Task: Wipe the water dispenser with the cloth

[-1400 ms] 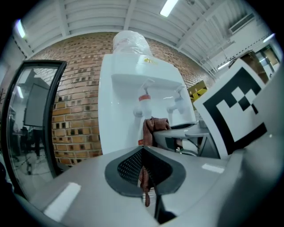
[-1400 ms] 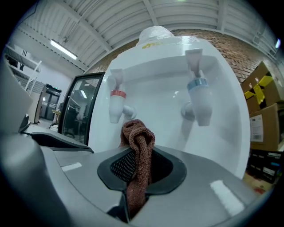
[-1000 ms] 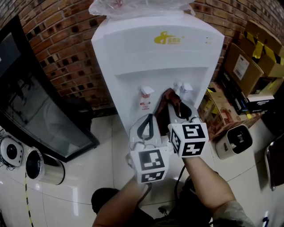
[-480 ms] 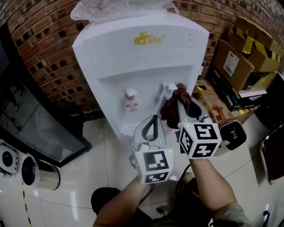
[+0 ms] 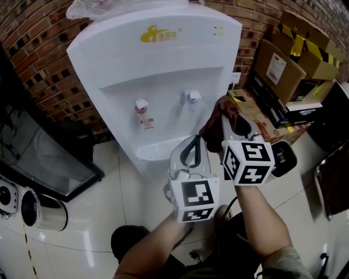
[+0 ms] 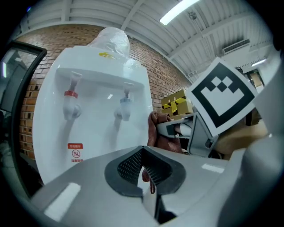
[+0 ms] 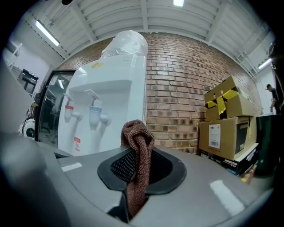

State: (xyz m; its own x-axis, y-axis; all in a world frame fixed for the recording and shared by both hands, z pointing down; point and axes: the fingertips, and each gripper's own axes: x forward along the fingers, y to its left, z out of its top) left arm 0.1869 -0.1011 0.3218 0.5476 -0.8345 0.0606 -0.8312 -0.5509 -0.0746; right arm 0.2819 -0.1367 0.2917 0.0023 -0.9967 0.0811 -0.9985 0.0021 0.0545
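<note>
The white water dispenser (image 5: 163,60) stands against a brick wall, with a red tap (image 5: 141,104) and a blue tap (image 5: 191,96) in its recess. My right gripper (image 5: 228,121) is shut on a brown cloth (image 5: 214,126) and holds it at the dispenser's right front edge, right of the blue tap. In the right gripper view the cloth (image 7: 137,150) hangs folded between the pads, with the dispenser (image 7: 115,97) to its left. Whether cloth and dispenser touch cannot be told. My left gripper (image 5: 191,143) is shut on nothing, low before the drip tray.
Cardboard boxes (image 5: 283,65) are stacked to the right of the dispenser. A dark glass-fronted cabinet (image 5: 38,147) and a metal cylinder (image 5: 43,210) are on the left. A plastic bag (image 5: 103,8) covers the dispenser's top. The floor is glossy white tile (image 5: 125,201).
My right gripper has carried the cloth from under the blue tap rightward to the dispenser's right edge. The left gripper has stayed low in front, still shut.
</note>
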